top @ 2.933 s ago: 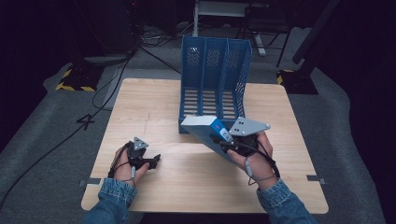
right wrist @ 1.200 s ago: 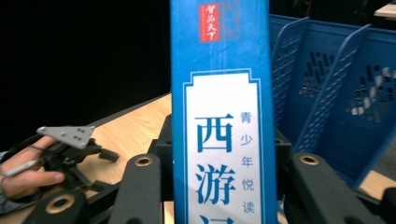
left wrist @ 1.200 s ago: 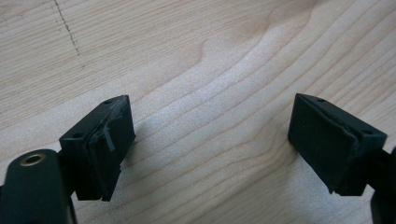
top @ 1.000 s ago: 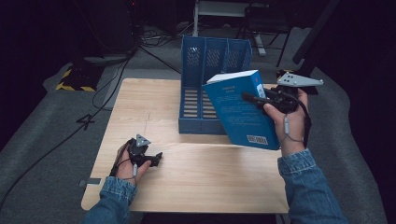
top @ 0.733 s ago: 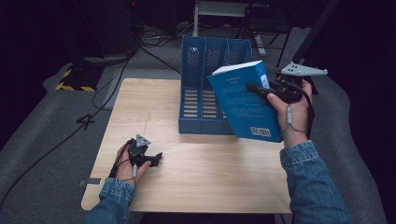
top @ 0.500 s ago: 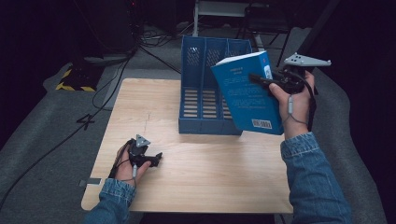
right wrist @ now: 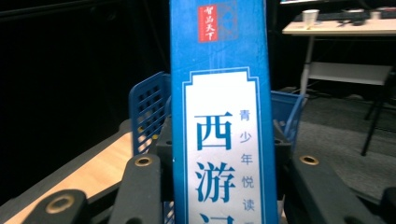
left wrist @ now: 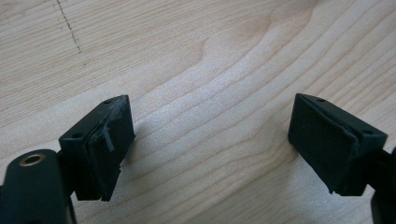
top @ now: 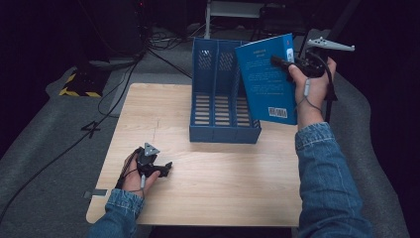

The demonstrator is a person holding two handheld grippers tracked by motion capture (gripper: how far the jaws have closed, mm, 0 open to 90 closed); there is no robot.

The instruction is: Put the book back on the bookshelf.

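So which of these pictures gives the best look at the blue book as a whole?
The high view: the whole book shows there, back cover and barcode, held in the air by the right gripper beside the blue file rack. The right gripper view gives its spine up close, lettering readable. The left gripper view looks at the table.

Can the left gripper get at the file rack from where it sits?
Probably yes. The left gripper rests open on the table, and only bare wood lies between it and the file rack.
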